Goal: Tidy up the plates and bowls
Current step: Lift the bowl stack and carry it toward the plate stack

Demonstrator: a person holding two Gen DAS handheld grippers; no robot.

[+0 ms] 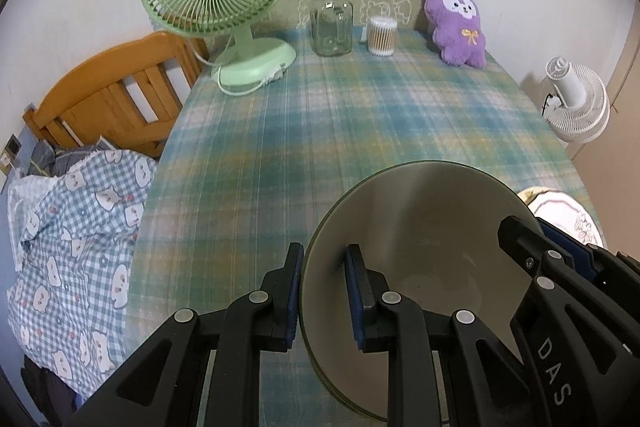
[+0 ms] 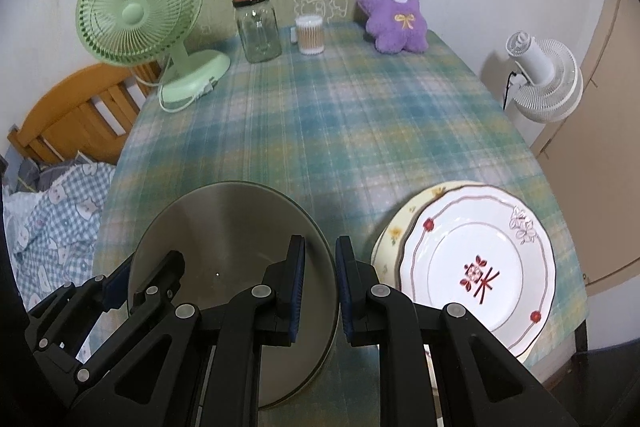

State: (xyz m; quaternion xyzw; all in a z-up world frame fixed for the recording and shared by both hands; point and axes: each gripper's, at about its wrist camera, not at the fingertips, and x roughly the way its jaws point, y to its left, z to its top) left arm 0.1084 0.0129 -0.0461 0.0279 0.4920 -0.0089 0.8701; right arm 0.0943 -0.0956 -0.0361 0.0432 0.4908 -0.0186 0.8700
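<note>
A grey-beige bowl [image 1: 424,239] with a dark rim sits near the table's front edge; it also shows in the right wrist view [image 2: 228,227]. My left gripper [image 1: 324,291] straddles the bowl's left rim, one finger outside and one inside, with a gap around the rim. My right gripper [image 2: 320,287] straddles the bowl's right rim the same way, also with a gap. A white plate [image 2: 480,267] with red flowers lies on a yellow floral plate [image 2: 394,231] to the right of the bowl; the white plate's edge shows in the left wrist view [image 1: 568,215].
On the plaid tablecloth [image 2: 340,123] at the back stand a green fan [image 2: 140,15], a glass jar [image 2: 258,27], a cotton swab tub [image 2: 309,35] and a purple plush [image 2: 394,15]. A wooden chair [image 1: 104,95] and bedding [image 1: 68,227] are left; a white fan [image 2: 540,75] is right.
</note>
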